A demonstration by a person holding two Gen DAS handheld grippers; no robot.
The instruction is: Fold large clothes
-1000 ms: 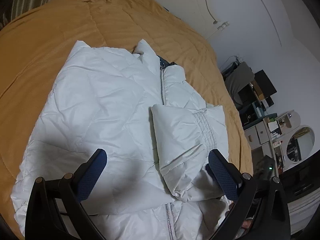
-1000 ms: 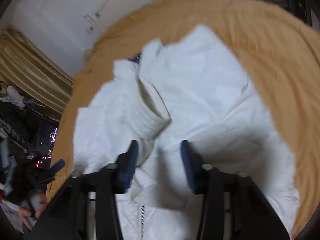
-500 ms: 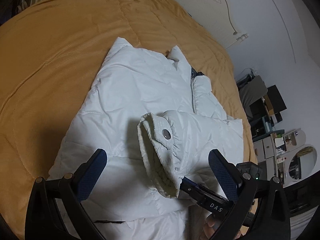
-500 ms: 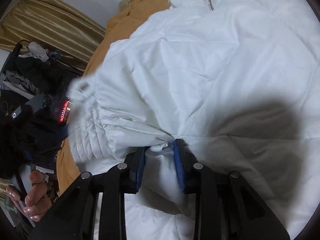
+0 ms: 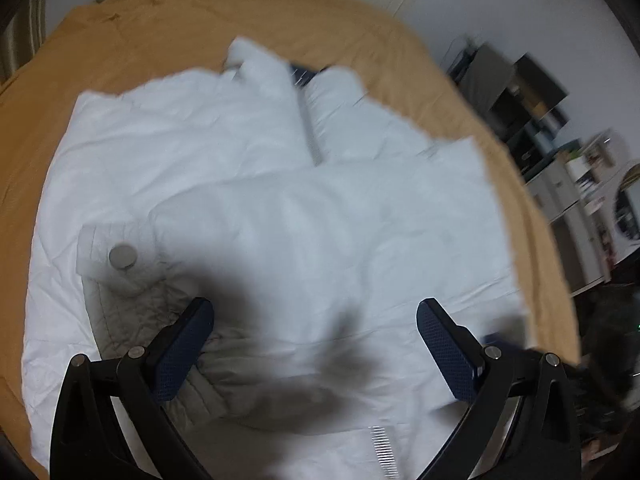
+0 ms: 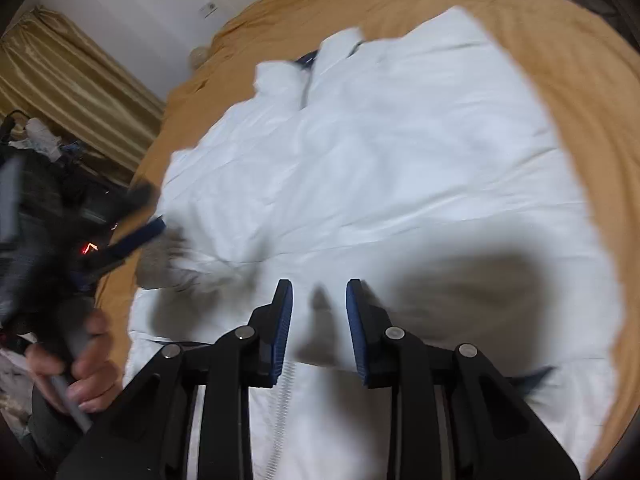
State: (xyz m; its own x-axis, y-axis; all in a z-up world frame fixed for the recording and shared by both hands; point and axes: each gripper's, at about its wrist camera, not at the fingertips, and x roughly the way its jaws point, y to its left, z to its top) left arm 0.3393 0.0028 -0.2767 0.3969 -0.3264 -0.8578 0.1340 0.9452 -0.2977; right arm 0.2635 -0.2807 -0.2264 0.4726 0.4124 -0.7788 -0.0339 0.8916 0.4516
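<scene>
A white puffer jacket [image 5: 224, 168] lies front up on an orange bedspread [image 5: 120, 56], collar far, zipper down the middle. One sleeve is folded across the chest, its cuff with a snap button [image 5: 122, 256] at the left. My left gripper [image 5: 314, 344] is open and empty above the jacket's lower part. In the right wrist view the jacket [image 6: 400, 152] fills the frame, and my right gripper [image 6: 319, 316] hovers over it with the jaws apart and nothing between them. The left gripper [image 6: 136, 236] shows blurred at the jacket's left edge.
The orange bedspread [image 6: 560, 40] surrounds the jacket. Shelves and a white cabinet [image 5: 568, 184] stand to the right of the bed. Gold curtains [image 6: 72, 80] and a cluttered pile of dark things [image 6: 36, 200] stand on the other side. A white wall is beyond the bed.
The right gripper carried the sleeve across the chest, then opened and let it go. The sleeve now lies flat over the front. Both views are blurred by motion.
</scene>
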